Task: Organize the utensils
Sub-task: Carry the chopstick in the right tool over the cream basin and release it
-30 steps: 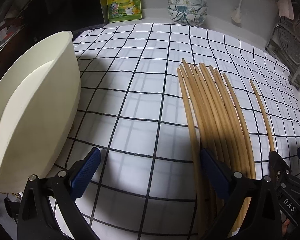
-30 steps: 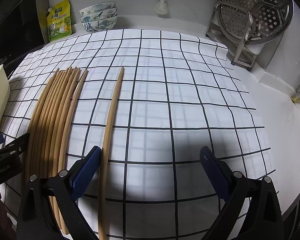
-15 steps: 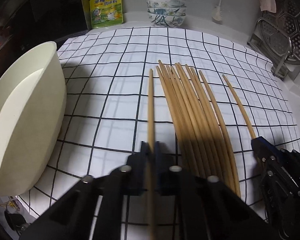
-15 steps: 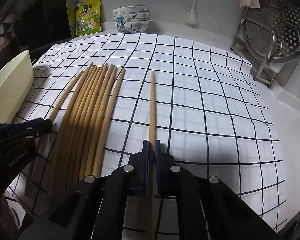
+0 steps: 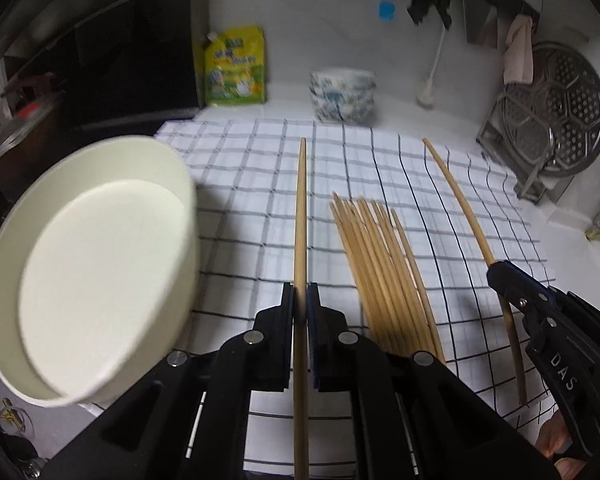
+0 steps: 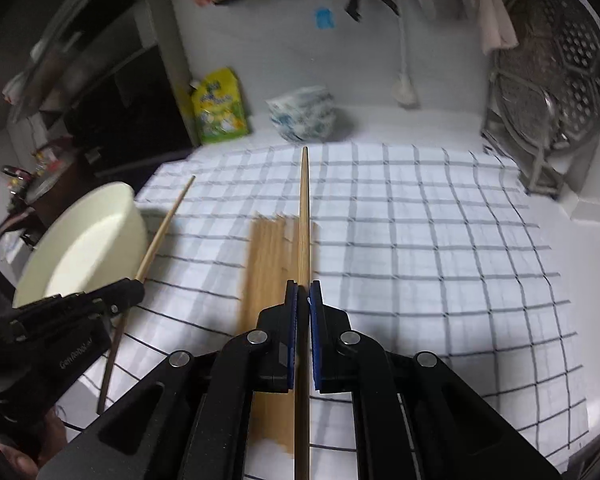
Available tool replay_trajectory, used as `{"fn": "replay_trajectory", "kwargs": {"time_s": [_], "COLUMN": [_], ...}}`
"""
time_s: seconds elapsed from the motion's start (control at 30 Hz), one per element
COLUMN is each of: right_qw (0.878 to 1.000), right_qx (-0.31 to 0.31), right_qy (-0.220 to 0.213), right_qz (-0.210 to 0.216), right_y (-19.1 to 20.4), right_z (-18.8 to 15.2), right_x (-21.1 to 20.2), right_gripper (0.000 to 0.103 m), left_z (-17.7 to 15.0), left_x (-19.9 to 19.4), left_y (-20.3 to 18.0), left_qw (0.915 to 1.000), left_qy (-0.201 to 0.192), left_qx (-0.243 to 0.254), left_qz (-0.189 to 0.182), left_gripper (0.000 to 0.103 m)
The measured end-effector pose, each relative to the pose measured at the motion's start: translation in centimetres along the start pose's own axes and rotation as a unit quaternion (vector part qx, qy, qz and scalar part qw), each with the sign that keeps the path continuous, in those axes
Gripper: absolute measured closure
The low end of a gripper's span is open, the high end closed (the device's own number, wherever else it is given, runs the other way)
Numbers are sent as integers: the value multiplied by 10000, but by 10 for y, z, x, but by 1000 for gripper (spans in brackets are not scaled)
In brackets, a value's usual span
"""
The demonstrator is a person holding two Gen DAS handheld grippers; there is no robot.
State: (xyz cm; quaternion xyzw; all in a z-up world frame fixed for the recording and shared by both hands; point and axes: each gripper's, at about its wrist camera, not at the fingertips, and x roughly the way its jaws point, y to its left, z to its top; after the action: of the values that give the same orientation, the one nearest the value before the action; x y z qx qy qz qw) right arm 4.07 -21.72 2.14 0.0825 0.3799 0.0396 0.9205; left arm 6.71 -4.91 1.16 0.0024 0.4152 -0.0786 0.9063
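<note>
Left wrist view: your left gripper point(image 5: 300, 300) is pinched tight on one chopstick point(image 5: 300, 216), which runs straight ahead between the blue pads point(image 5: 312, 320) and back under the camera.
Cream tub point(image 5: 88, 264): to the left of that gripper, beside the checked cloth point(image 5: 236, 208).
Loose chopsticks point(image 5: 380, 280): a bundle lying on the cloth just right of your left gripper's tip.
Right wrist view: your right gripper point(image 6: 303, 300) is clamped on a second chopstick point(image 6: 304, 216) — it points forward over the bundle, which is blurred here.
Other tool: from the left wrist, the right gripper sits at the far right, its chopstick point(image 5: 460, 200) angled up and away.
Beyond the tips: stacked bowls point(image 5: 342, 96), a yellow pouch point(image 5: 236, 66) — and a metal steamer rack point(image 5: 552, 108) to the right.
</note>
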Motion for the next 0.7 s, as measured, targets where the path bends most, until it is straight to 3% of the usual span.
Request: {"fn": "replay_trajectory", "kwargs": {"time_s": [0.23,0.4,0.57,0.7], "right_qw": [9953,9876,9809,9781], "right_qx": [-392,-788,-1056,-1155], "right_qy": [-46,148,441,709], "right_qz": [884,1351,1571,1579], "right_y": [86,157,210,232], "right_z": [35,49,53,53], "right_x": [21,52,82,107], "right_gripper": [97,97,97,97], "left_z": [14,21,26,27], "left_x": [-39,-38,-19,0], "left_y": [81,147,193,208], "left_qw": [9960,9904,9877,9883], "left_qy": [-470,-471,-317,-135], "left_qx": [-223,-566,-826,-856], "left_qz": [720,1170,1289,1257], "left_gripper": [95,95,95,95]}}
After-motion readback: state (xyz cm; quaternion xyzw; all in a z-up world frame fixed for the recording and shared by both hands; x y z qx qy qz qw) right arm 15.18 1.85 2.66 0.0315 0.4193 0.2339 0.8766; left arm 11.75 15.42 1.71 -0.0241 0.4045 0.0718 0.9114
